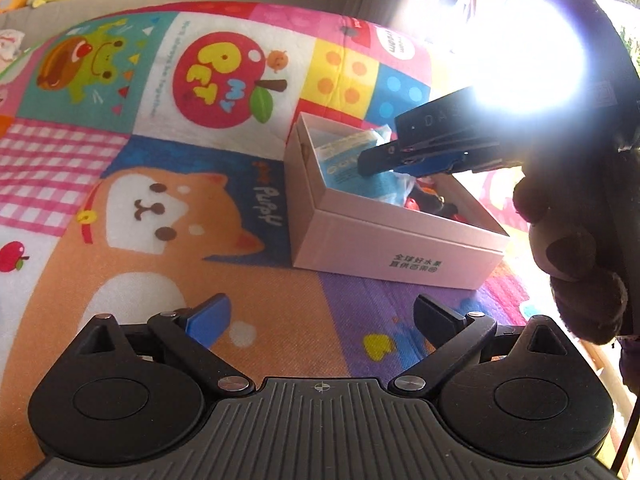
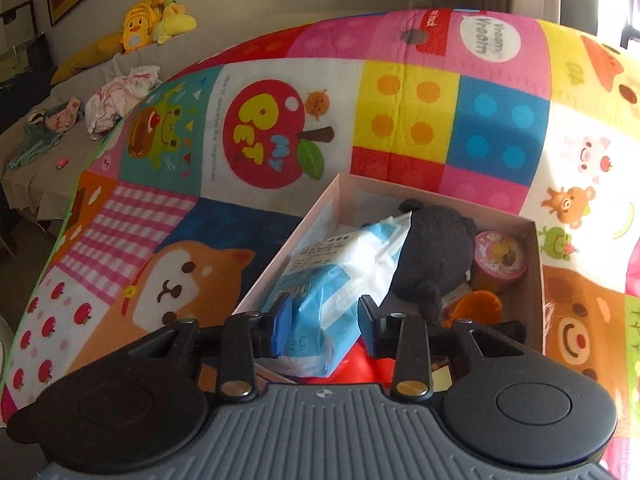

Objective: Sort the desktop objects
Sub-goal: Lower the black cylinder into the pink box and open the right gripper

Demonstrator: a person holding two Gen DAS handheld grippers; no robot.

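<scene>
A pale pink cardboard box [image 1: 396,252] lies open on the colourful play mat [image 1: 168,208]. In the right wrist view the box [image 2: 440,192] holds a blue-and-white tissue pack [image 2: 340,272], a black plush toy [image 2: 436,248], a pink cup [image 2: 500,260] and orange and red items. My right gripper [image 2: 326,320] reaches into the box, its pads pressing both sides of the tissue pack's near end. The left wrist view shows the right gripper [image 1: 368,162] dipping onto the pack [image 1: 340,168]. My left gripper [image 1: 322,312] hovers open above the mat, in front of the box, with nothing between its fingers.
A grey sofa [image 2: 80,80] behind the mat carries yellow plush toys [image 2: 140,28] and crumpled clothes [image 2: 120,96]. Strong window glare [image 1: 520,48] washes out the upper right of the left wrist view. A brown fuzzy shape [image 1: 572,248] sits at that view's right edge.
</scene>
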